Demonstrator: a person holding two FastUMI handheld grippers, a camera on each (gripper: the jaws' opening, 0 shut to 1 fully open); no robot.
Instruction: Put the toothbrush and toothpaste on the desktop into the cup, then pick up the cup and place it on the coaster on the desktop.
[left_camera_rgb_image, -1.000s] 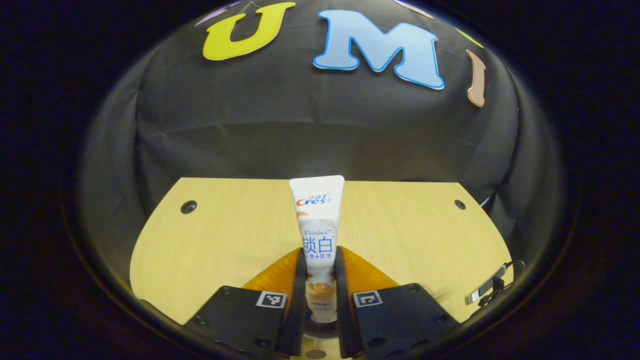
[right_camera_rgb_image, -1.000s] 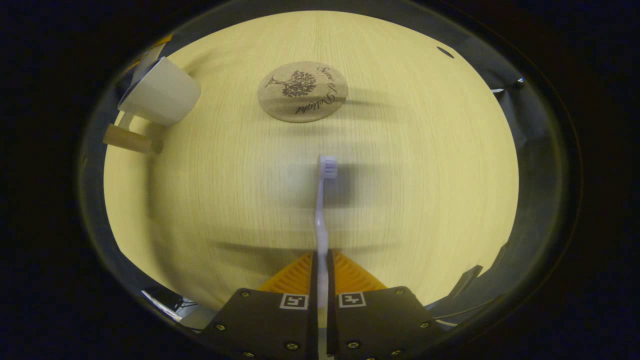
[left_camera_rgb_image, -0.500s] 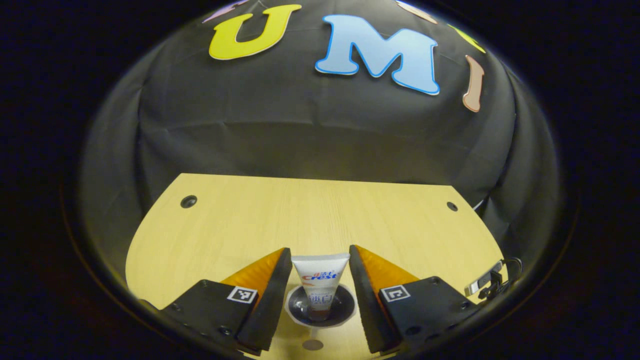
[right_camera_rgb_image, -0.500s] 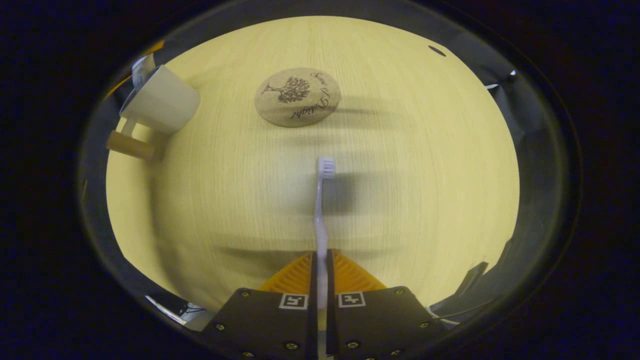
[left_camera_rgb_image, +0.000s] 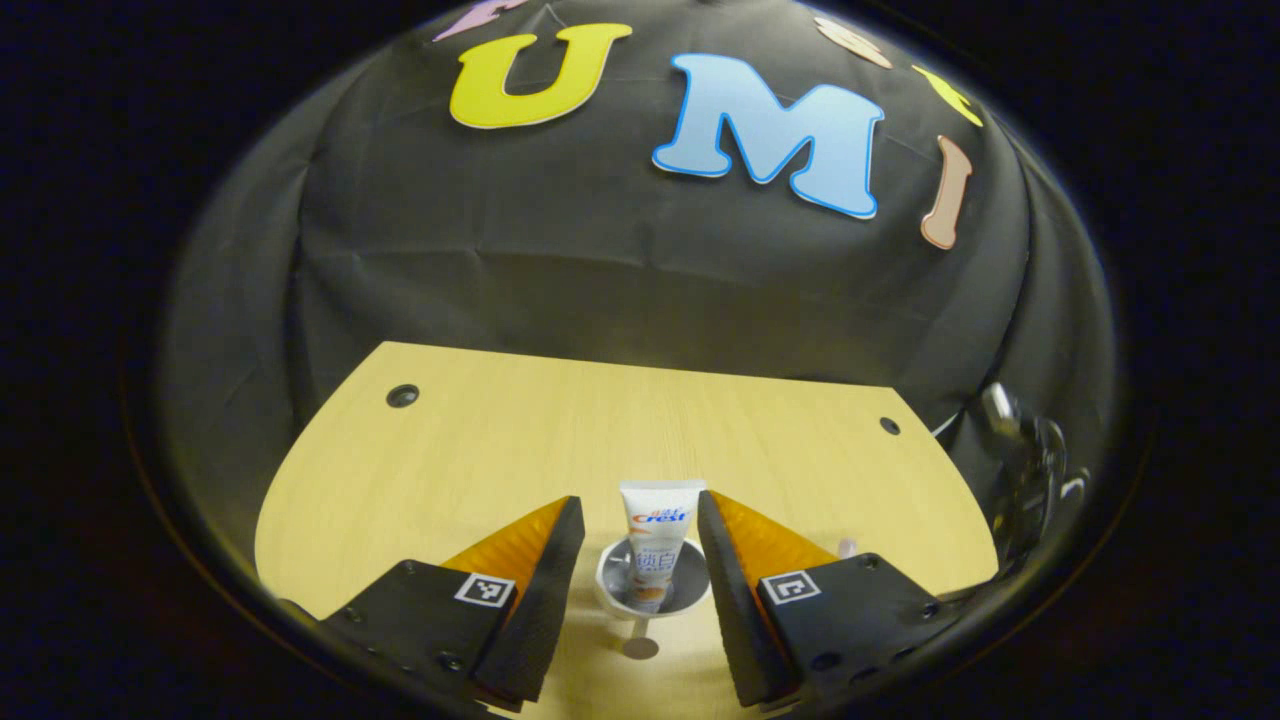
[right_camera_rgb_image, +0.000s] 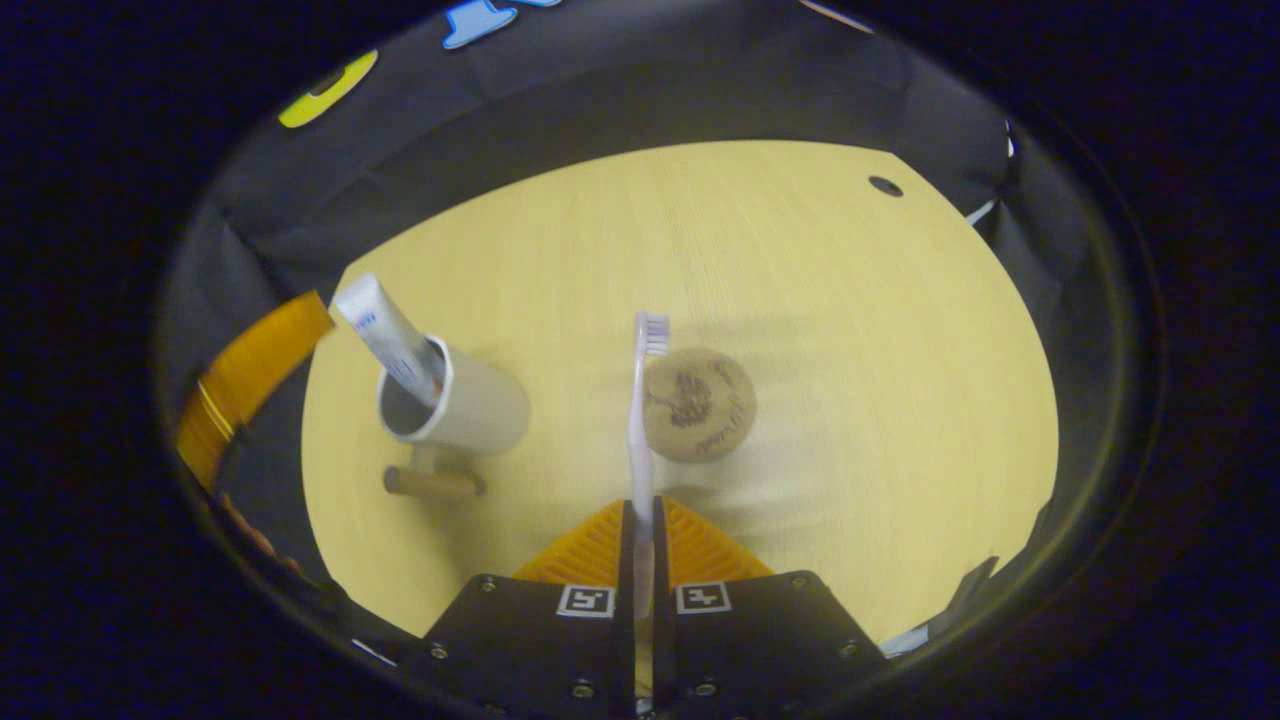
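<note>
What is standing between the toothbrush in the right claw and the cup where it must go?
Nothing visible. In the right gripper view, bare desktop lies between the toothbrush and the cup. The toothpaste leans inside at the far rim, leaving the mouth partly open.

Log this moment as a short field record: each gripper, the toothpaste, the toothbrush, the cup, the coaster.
left gripper: jaws open, either side of the cup, holding nothing
right gripper: jaws shut on the toothbrush
toothpaste: standing in the cup, leaning on its rim, top end sticking out
toothbrush: held above the desktop, bristle end pointing away from the gripper
cup: on the desktop, handle towards the camera, not on the coaster
coaster: bare, beside the cup, apart from it
left to do: toothbrush into cup, cup onto coaster
</note>
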